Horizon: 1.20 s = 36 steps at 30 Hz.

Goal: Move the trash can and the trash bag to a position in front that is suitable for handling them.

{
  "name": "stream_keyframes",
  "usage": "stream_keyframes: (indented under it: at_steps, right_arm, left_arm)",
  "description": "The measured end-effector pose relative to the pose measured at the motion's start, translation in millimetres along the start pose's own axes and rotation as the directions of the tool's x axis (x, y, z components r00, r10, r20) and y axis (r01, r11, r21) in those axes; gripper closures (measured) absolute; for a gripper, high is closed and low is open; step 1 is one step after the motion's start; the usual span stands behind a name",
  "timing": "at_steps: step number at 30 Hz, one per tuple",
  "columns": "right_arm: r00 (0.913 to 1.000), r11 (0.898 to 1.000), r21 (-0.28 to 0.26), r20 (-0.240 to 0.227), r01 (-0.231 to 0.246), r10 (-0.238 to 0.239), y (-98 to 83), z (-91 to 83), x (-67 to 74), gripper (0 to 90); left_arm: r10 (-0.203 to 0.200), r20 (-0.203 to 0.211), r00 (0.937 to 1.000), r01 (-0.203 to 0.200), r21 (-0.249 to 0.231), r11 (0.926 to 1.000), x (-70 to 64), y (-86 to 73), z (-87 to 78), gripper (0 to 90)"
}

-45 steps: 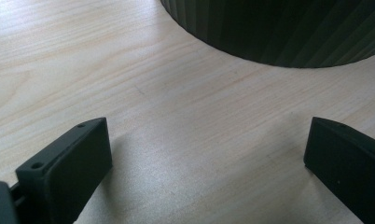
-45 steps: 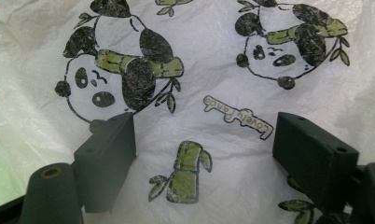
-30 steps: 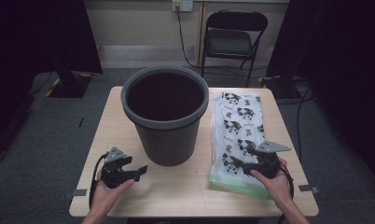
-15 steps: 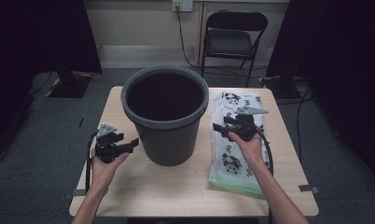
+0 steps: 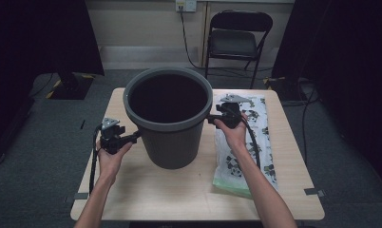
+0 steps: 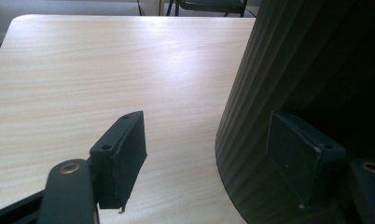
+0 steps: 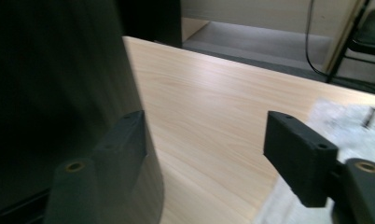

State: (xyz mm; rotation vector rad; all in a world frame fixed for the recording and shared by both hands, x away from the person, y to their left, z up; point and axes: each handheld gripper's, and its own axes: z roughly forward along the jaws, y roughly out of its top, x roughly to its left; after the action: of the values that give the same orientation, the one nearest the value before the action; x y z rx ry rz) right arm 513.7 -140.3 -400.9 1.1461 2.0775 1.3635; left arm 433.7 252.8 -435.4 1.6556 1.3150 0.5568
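**A:** From the high view, where is the bucket [image 5: 169, 118]?

**B:** It stands upright in the middle of the table [image 5: 146, 199], between the two hands. The left gripper [image 5: 136, 136] points at its side wall just under the rim, and the right gripper [image 5: 211, 118] reaches the rim from the other side. The jaws themselves are too small there to read.

**A:** And the left gripper view?

**B:** It shows what the high view cannot: the left gripper [image 6: 209, 158] has its jaws apart, nothing clamped. The ribbed wall of the bucket [image 6: 269, 84] rises between them, one jaw out over bare table, the other dark against the bucket. The table's far rounded corner shows, with open wood to the left.

**A:** The right gripper view?

**B:** The right gripper [image 7: 204, 154] is spread too, and its jaws have just been opening. The bucket [image 7: 59, 93] wall runs down in front of one jaw; the other hangs over the patterned bag [image 7: 344, 121] lying flat on the table. Bare wood stretches between bucket and bag to the far edge.
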Motion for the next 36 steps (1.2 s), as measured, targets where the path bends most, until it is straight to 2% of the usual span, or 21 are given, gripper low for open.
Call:
stream_keyframes:
  at_steps: [1, 2, 3, 5, 6, 7, 9, 10, 11, 12, 14, 19, 22, 25, 26, 32, 35, 36]
  right_arm:
    - [0.9996, 1.0, -0.003, 0.016, 0.022, -0.022, 0.8, 0.5, 3.6, 33.5]
    - [0.9988, 0.999, -0.002, 0.032, 0.037, -0.037, 1.3, 1.1, 5.5, 33.8]
    - [0.9987, 0.999, -0.003, 0.033, 0.038, -0.038, 1.4, 1.3, 6.0, 36.0]
    - [0.9995, 0.999, 0.011, -0.009, 0.031, -0.031, 1.3, 0.4, 6.3, 47.2]
    - [0.9995, 0.999, 0.011, -0.009, 0.031, -0.031, 1.3, 0.4, 6.3, 47.2]
    - [0.9994, 1.0, 0.023, -0.028, 0.019, -0.019, 1.1, -1.2, 7.9, 50.9]
    - [0.9994, 0.999, 0.027, -0.028, 0.019, -0.018, 0.8, -2.5, 8.5, 52.6]
    - [0.997, 0.999, 0.037, -0.076, 0.017, -0.014, -1.1, -7.5, 6.1, 53.5]
    - [0.997, 0.999, 0.037, -0.076, 0.017, -0.014, -1.1, -7.5, 6.1, 53.5]
    - [0.9963, 0.999, 0.039, -0.084, 0.018, -0.014, -2.1, -9.2, 5.1, 52.1]
    - [0.995, 0.999, 0.031, -0.098, 0.025, -0.022, -7.5, -17.6, 3.4, 50.0]
    - [0.9936, 0.999, 0.035, -0.11, 0.027, -0.023, -13.1, -29.0, 1.7, 48.5]
    - [0.9939, 0.999, 0.035, -0.105, 0.038, -0.034, -18.5, -40.8, 3.8, 48.4]
    - [0.9926, 0.998, 0.042, -0.117, 0.039, -0.034, -23.2, -51.0, 3.9, 47.3]
    - [0.9926, 0.998, 0.042, -0.116, 0.041, -0.036, -24.3, -53.8, 3.9, 47.3]
    - [0.9913, 0.996, 0.055, -0.119, 0.063, -0.056, -30.4, -71.0, 5.6, 47.3]
    - [0.9907, 0.996, 0.056, -0.122, 0.068, -0.061, -32.9, -76.3, 6.3, 47.4]
    - [0.9894, 0.996, 0.059, -0.131, 0.072, -0.064, -35.2, -81.6, 7.1, 47.4]
  left_arm:
    - [0.0, 0.0, 1.0, 0.0, 0.0, 1.0, 0.0, 0.0, 0.0, 27.2]
    - [-0.013, 0.021, 0.9997, 0.014, -0.01, 0.9999, 0.8, 0.2, -1.0, 28.1]
    - [-0.007, 0.037, 0.9993, 0.008, -0.011, 0.9999, 0.0, 0.1, -1.8, 32.1]
    - [0.009, 0.041, 0.9991, -0.008, -0.02, 0.9998, -1.6, -0.4, -2.3, 40.5]
    - [0.023, 0.038, 0.999, -0.022, -0.024, 0.9995, -3.0, -0.4, -2.6, 40.5]
    - [-0.008, 0.049, 0.9987, 0.009, -0.015, 0.9999, -3.1, -0.8, -0.6, 44.2]
    - [-0.012, 0.062, 0.998, 0.013, -0.014, 0.9998, -3.5, -1.3, -0.2, 47.5]
    - [0.006, 0.064, 0.9979, -0.005, -0.017, 0.9998, -7.1, -1.4, -0.1, 52.6]
    - [0.006, 0.064, 0.9979, -0.005, -0.017, 0.9998, -7.1, -1.4, -0.1, 55.2]
    - [0.029, 0.054, 0.9981, -0.029, -0.01, 0.9995, -10.4, -1.1, -0.8, 55.2]
    - [0.052, 0.061, 0.9968, -0.053, 0.004, 0.9986, -16.6, -1.4, -3.5, 57.9]
    - [0.078, 0.079, 0.9939, -0.08, 0.022, 0.9966, -24.8, -3.8, -9.7, 57.9]
    - [0.117, 0.087, 0.9892, -0.121, 0.045, 0.9916, -33.0, -6.0, -17.6, 56.8]
    - [0.113, 0.109, 0.9876, -0.118, 0.042, 0.9921, -35.6, -8.8, -20.2, 56.8]
    - [0.086, 0.13, 0.9877, -0.093, 0.042, 0.9948, -37.9, -11.9, -21.7, 56.8]
    - [0.124, 0.15, 0.9809, -0.134, 0.06, 0.9892, -47.0, -14.7, -29.1, 56.9]
    - [0.121, 0.176, 0.977, -0.133, 0.061, 0.9892, -51.0, -19.1, -34.6, 56.8]
    - [0.098, 0.192, 0.9765, -0.113, 0.072, 0.991, -53.1, -21.8, -38.0, 56.8]
